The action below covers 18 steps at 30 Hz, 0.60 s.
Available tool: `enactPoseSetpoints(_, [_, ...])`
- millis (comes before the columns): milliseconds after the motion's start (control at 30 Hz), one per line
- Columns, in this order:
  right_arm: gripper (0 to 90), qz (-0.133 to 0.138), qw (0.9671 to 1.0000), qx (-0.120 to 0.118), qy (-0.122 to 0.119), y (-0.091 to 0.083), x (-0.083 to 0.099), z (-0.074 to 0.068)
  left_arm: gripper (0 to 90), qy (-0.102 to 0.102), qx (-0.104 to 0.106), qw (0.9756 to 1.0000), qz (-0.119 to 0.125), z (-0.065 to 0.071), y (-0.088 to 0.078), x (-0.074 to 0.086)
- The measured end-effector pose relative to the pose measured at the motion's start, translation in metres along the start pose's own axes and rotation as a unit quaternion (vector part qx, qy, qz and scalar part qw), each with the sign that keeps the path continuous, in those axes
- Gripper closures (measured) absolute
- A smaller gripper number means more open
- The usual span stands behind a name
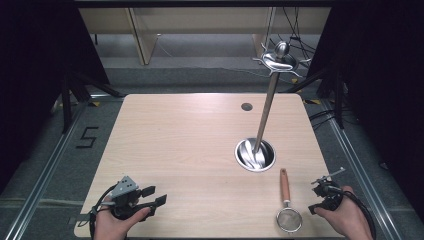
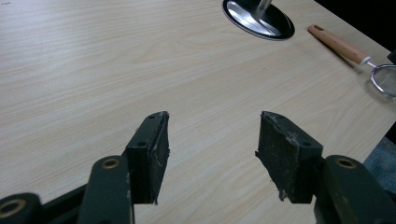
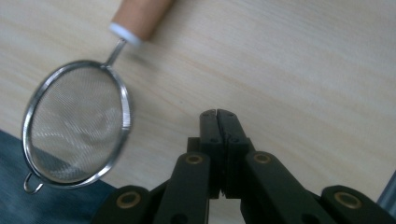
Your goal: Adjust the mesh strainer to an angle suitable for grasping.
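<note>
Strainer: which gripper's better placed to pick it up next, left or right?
Right, probably. The right gripper sits just beside the strainer at the table's near right corner, though its jaws are shut and must open first. The left gripper is open but far across the table.

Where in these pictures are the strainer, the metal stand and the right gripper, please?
strainer (image 3: 74,128): right gripper view, on the wire mesh of its bowl.
metal stand (image 1: 266,107): high view, on the middle of its upright pole.
right gripper (image 3: 218,116): right gripper view, at the tips of its shut jaws.
</note>
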State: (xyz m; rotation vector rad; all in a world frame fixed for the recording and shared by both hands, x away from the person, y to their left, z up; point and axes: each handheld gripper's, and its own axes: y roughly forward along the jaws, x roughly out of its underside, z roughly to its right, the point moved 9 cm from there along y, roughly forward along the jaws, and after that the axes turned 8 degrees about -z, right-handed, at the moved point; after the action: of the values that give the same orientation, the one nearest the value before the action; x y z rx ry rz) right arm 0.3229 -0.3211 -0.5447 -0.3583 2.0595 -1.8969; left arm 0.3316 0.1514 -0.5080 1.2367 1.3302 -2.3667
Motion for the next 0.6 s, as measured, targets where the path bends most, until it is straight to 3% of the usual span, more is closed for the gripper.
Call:
enactPoseSetpoints(67, [90.0, -0.01, 0.9995, 0.005, -0.03, 0.001, 0.001, -0.001, 42.5, 0.0, -0.001, 1.0, -0.003, 0.0, 0.0, 0.001])
enactPoseSetpoints(100, [90.0, -0.01, 0.9995, 0.005, -0.03, 0.001, 0.001, -0.001, 42.5, 0.0, -0.001, 1.0, -0.003, 0.0, 0.0, 0.001])
enactPoseSetpoints(167, [90.0, -0.019, 0.9974, 0.011, -0.069, 0.002, -0.001, -0.003, 42.5, 0.001, 0.0, 1.0, -0.005, 0.0, 0.0, 0.001])
enactPoseSetpoints(200, [90.0, -0.027, 0.9979, 0.01, -0.058, 0.002, 0.0, -0.006, 42.5, 0.0, 0.003, 1.0, -0.003, 0.001, 0.001, 0.001])
enactPoseSetpoints(233, [90.0, -0.028, 0.9975, 0.015, -0.062, 0.003, -0.001, -0.007, 42.5, 0.001, 0.004, 1.0, -0.004, 0.001, 0.001, 0.001])
enactPoseSetpoints(333, [90.0, -0.034, 0.9959, 0.015, -0.082, 0.003, -0.003, -0.008, 42.5, -0.001, 0.002, 1.0, 0.0, 0.002, 0.001, 0.0])
enactPoseSetpoints(400, [90.0, -0.04, 0.9938, 0.024, -0.101, 0.004, -0.006, -0.008, 42.5, 0.011, 0.005, 0.9999, -0.005, 0.002, 0.001, 0.0])
enactPoseSetpoints(600, [90.0, -0.047, 0.99, 0.016, -0.132, 0.009, -0.01, -0.017, 42.5, 0.005, 0.001, 1.0, -0.008, 0.003, 0.001, 0.001])
